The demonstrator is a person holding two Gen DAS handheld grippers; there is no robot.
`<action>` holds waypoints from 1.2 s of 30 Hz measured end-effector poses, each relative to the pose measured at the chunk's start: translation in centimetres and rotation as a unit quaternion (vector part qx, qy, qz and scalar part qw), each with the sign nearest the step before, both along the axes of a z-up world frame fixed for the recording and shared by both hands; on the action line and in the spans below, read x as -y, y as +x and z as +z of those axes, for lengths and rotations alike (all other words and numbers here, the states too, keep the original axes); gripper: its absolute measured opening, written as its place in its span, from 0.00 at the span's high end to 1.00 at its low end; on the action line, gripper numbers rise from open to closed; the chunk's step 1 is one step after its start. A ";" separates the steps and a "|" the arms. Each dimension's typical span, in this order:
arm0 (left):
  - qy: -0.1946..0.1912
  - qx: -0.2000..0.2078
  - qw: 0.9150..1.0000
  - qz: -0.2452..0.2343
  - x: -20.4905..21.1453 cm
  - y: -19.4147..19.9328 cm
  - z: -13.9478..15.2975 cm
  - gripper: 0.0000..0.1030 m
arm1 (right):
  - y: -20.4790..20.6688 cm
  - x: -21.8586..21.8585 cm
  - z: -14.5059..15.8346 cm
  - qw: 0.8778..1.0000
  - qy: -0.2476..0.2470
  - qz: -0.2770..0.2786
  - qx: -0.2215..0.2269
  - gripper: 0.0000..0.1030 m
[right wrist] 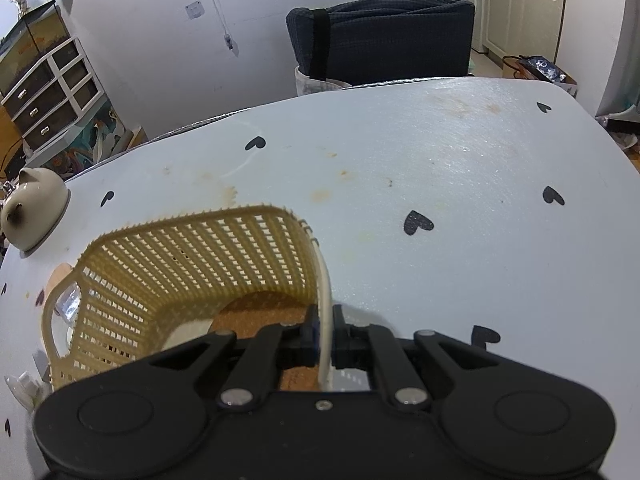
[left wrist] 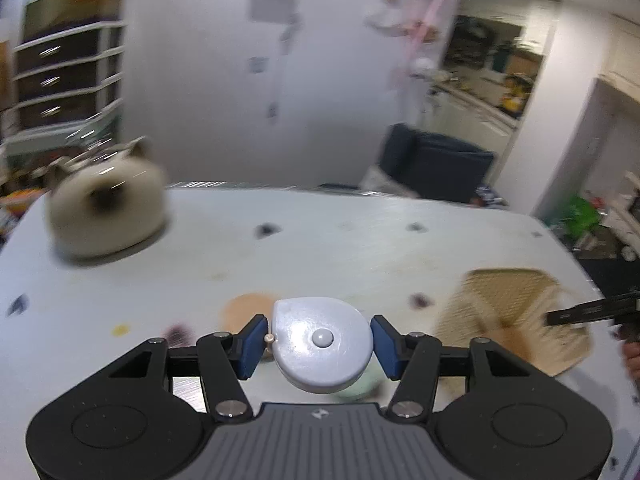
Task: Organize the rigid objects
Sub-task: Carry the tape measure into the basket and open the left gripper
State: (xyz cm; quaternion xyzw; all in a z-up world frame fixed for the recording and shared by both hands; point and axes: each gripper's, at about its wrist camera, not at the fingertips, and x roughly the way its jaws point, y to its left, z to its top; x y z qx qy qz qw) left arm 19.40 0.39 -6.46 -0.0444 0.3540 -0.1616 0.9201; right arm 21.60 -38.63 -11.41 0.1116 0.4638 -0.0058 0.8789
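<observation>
The tape measure (left wrist: 324,346), a pale grey teardrop-shaped plastic case with a round centre button, sits low centre in the left wrist view, clamped between the blue pads (left wrist: 253,346) of the left gripper (left wrist: 318,346). The pads press its two sides; the case lies flat, button up, its pointed end toward the upper left of the frame. It hangs above the desk (left wrist: 320,240), not resting on it.

The relation that governs the coming move: the basket (left wrist: 504,312) lies to the right of the held case in this view, near but apart, blurred. In my judgement the left gripper must carry the case rightward and over the rim before letting go.

In the right wrist view the basket (right wrist: 192,264) occupies the lower left: tan plastic lattice, rounded-rectangular, open top, with a loop handle on its left side. The right gripper (right wrist: 325,336) is pressed together on the pale rim at the basket's near right corner, apparently steadying it. A brown cork-like disc (right wrist: 260,316) lies on the basket floor.

Elsewhere: a cream ceramic cat-shaped container (right wrist: 32,208) stands at the desk's left edge, well apart from the basket. The desk covering is white with black heart marks and some stains. A dark chair back (right wrist: 380,40) stands beyond the far edge.
</observation>
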 end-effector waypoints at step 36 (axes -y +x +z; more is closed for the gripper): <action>0.004 -0.010 0.993 -0.119 14.8 0.3 0.2 0.53 | -0.1 0.1 -0.1 1.000 -0.001 -0.004 -0.008 0.94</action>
